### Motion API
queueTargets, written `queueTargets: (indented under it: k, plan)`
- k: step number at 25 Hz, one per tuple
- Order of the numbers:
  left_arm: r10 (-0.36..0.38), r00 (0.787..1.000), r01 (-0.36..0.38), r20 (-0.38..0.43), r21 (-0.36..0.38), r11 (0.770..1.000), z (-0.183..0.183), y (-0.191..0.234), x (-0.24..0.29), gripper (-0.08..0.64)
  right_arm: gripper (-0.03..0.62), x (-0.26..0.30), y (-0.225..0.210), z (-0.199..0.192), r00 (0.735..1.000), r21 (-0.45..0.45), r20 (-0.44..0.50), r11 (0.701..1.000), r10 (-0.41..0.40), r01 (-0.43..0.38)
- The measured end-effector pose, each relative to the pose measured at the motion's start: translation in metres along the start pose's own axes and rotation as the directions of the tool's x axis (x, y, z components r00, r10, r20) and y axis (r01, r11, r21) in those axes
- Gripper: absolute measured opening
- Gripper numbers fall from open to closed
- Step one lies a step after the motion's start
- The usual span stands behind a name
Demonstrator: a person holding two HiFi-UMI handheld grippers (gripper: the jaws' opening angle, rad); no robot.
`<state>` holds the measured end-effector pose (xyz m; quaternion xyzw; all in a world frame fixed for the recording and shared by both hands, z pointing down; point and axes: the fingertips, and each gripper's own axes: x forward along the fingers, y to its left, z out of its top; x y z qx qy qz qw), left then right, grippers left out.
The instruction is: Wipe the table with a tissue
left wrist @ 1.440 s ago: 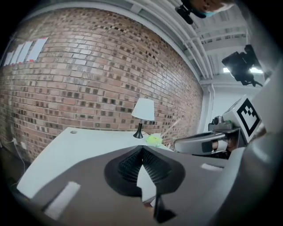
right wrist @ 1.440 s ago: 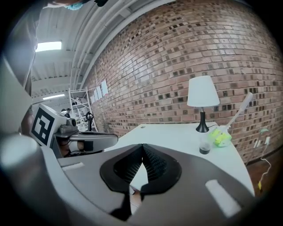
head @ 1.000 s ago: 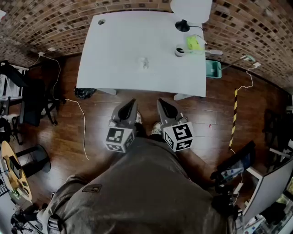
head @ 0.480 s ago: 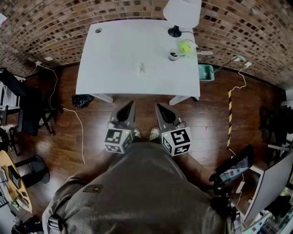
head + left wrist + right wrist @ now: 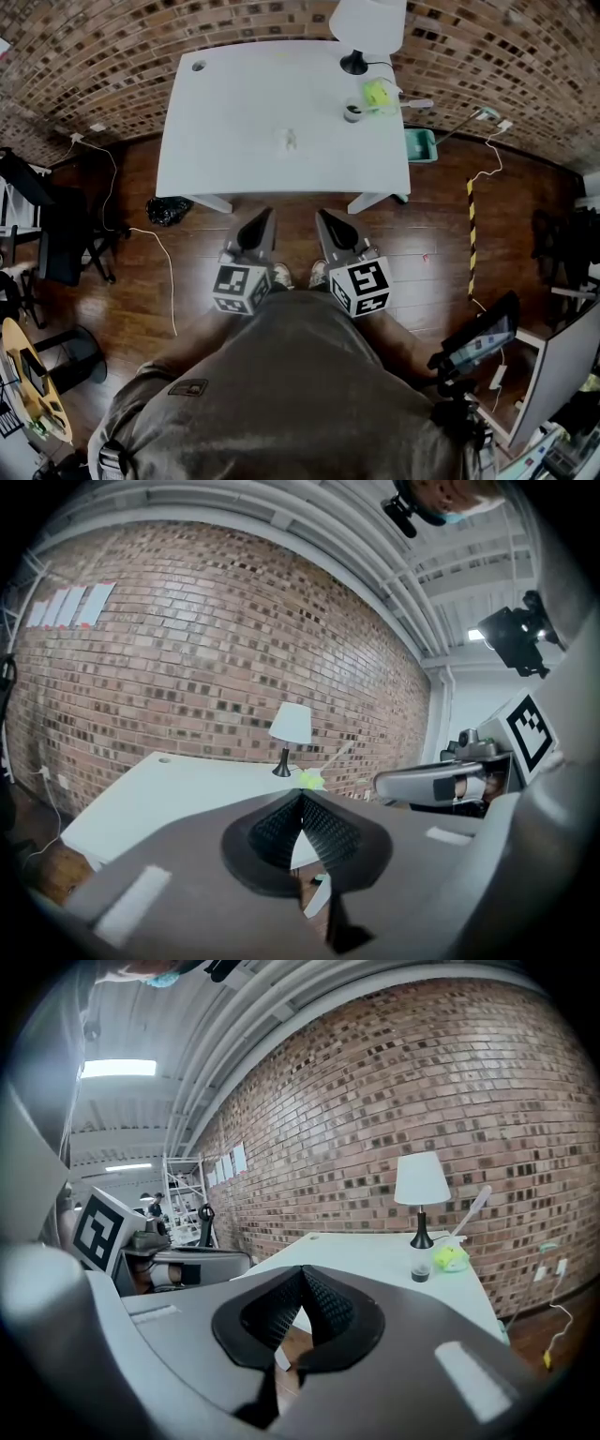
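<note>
A white table stands ahead against a brick wall. A small crumpled tissue lies near its middle. Both grippers hang short of the table's front edge, over the wooden floor. My left gripper is shut with nothing in it, its tips meeting in the left gripper view. My right gripper is shut and empty too, its tips together in the right gripper view. The two point side by side toward the table.
A white lamp, a small cup and a yellow-green object sit at the table's far right corner. A teal bin stands on the floor right of the table. Cables trail on the floor left. A dark chair stands left.
The view has shifted, so the table sits a little higher and farther in the frame. Both grippers stay shut and side by side; the right one has lifted slightly.
</note>
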<state>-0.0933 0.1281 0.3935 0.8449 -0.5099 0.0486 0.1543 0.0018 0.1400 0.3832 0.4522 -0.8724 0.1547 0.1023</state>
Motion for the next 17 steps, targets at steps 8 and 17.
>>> queueTargets:
  k: [8,17]
  plan:
    - [0.005,1.0,-0.005,-0.015,-0.007,1.0,-0.0011,0.0066,-0.0005,0.002,0.012,0.0034,0.0053,-0.0005,1.0,-0.002,-0.009,1.0,0.009,-0.009]
    - [-0.024,1.0,0.024,-0.001,-0.032,0.999,-0.0013,0.0026,0.0019,0.002,0.012,0.0029,0.0067,-0.0023,1.0,-0.004,-0.007,1.0,0.006,-0.006]
